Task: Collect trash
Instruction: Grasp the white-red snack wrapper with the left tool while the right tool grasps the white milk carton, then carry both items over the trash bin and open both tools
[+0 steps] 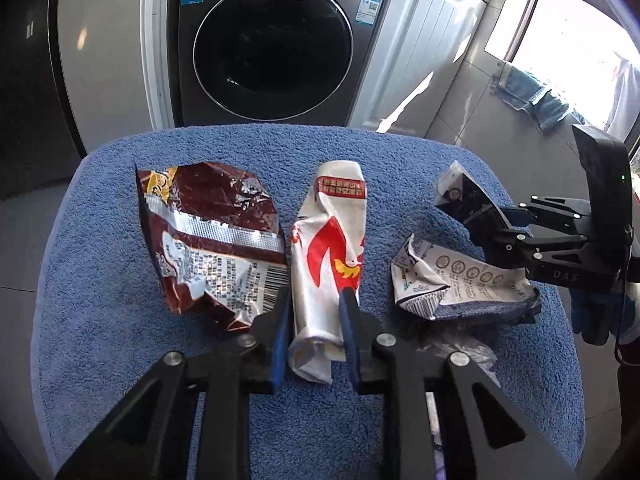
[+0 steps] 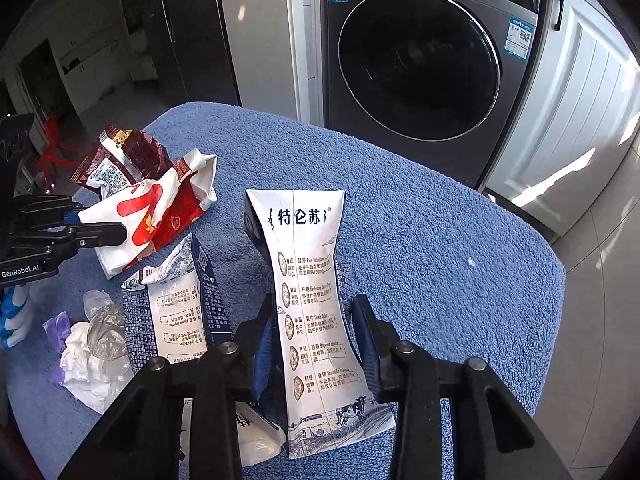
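Left claw [image 1: 316, 320] is pinched narrow on the white-and-red wrapper [image 1: 328, 248]; right claw [image 2: 316, 344] straddles the flattened milk carton [image 2: 310, 300], pads seemingly just touching its sides. Best, I judge, to squeeze firmly and lift straight off the blue-towelled bench [image 2: 440, 240]. Brown snack bag [image 1: 208, 240] lies left of my left claw.

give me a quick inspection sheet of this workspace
surface: blue towel over a rounded top
job's things: brown bag, white-red wrapper, crushed carton, flattened carton
clutter: clear plastic and white tissue near the front edge
grippers: left gripper pinches the white-red wrapper; right gripper closed around the flattened carton
cables: nothing seen
surroundings: washer, white cabinet, jeans on tiled floor
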The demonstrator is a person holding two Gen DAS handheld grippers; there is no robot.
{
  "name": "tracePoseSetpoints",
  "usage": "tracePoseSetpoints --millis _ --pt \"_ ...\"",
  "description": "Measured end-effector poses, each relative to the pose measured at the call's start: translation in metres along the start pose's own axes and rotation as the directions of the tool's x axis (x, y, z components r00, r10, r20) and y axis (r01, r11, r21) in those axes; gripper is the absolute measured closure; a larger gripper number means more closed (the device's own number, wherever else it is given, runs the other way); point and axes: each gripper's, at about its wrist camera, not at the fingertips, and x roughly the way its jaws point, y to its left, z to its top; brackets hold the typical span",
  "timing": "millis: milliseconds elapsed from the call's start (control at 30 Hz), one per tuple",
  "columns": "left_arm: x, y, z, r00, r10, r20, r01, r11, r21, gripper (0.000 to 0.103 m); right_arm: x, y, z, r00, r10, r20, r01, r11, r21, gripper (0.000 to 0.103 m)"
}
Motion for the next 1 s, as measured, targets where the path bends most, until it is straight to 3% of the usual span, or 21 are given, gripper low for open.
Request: tracePoseSetpoints --millis 400,733,1000 --pt "-0.063 -0.004 -0.021 0.993 -0.077 0.087 0.080 0.996 -0.036 0.082 -0.094 0.004 -0.044 0.984 -0.114 0.139 0.095 0.987 0.132 0.071" --pt "-0.145 -0.011 -0.035 0.977 -0.076 0.201 0.080 0.997 -0.013 0.082 -0.172 0.037 -0.071 0.949 -0.177 0.259 0.133 0.975 0.179 0.071" --pt "-0.169 -0.084 -0.027 0.968 -0.121 0.222 0.100 0.990 0.104 0.082 -0.227 0.016 -0.115 0.915 -0.267 0.303 0.192 0.948 0.255 0.071"
